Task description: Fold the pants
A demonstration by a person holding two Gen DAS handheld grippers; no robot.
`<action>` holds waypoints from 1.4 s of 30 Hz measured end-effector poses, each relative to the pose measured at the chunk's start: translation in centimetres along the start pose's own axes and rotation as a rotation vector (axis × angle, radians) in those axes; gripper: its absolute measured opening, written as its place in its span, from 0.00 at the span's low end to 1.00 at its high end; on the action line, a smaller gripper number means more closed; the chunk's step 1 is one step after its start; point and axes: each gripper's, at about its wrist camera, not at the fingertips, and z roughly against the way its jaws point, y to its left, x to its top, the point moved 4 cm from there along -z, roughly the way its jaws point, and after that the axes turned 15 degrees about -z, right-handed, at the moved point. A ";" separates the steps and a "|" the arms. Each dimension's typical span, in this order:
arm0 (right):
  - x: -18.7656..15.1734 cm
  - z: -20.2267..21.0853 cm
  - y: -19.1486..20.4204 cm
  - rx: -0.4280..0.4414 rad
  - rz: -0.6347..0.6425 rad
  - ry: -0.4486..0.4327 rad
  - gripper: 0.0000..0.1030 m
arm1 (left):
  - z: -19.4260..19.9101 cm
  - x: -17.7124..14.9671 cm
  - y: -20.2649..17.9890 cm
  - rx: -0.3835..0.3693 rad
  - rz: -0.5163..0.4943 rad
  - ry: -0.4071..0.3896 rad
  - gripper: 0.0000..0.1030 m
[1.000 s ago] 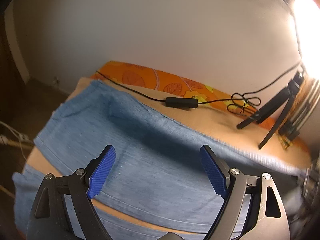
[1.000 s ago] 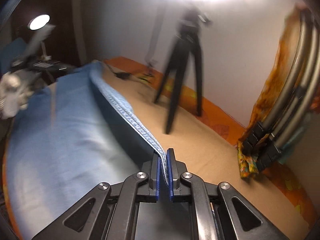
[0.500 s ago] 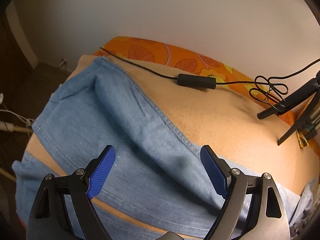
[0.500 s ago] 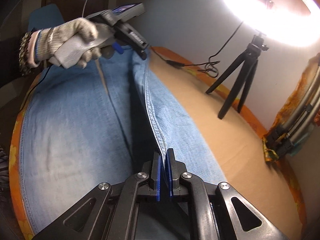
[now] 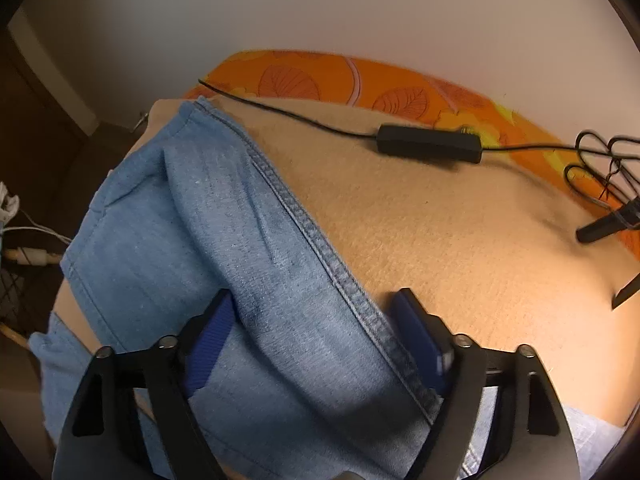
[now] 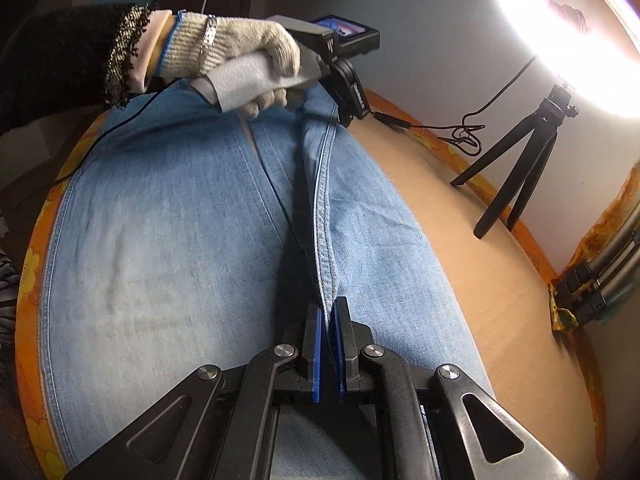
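Note:
Light blue denim pants (image 6: 168, 232) lie spread on a tan-covered table (image 6: 492, 280). My right gripper (image 6: 329, 312) is shut on the raised side seam of the upper leg and holds that edge up. In the left wrist view, my left gripper (image 5: 316, 336) is open with its blue pads either side of the same raised leg fold (image 5: 256, 240), the cloth passing between them. In the right wrist view the left gripper (image 6: 344, 80), held by a gloved hand (image 6: 236, 60), sits at the far end of the seam.
A black tripod (image 6: 520, 168) stands on the table at the right under a bright lamp. A black cable with an inline box (image 5: 428, 144) runs along the far edge over an orange patterned cloth (image 5: 360, 80). Folded metal stands (image 6: 600, 276) lean at the far right.
The left gripper has moved down and forward so the raised leg fold now sits between its open pads. The right gripper has stayed shut on the seam while lowering the leg towards the table.

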 end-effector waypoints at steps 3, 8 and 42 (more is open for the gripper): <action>-0.2 -0.1 0.0 -0.001 0.000 0.003 0.03 | 0.2 -0.1 0.6 -0.023 0.051 -0.025 0.39; 0.0 0.1 0.1 -0.017 -0.002 -0.005 0.03 | 1.1 -0.4 2.5 -0.074 0.112 -0.101 0.07; -6.1 11.1 15.7 0.088 0.223 0.142 0.00 | 12.2 -25.4 11.8 -0.239 0.269 -0.307 0.04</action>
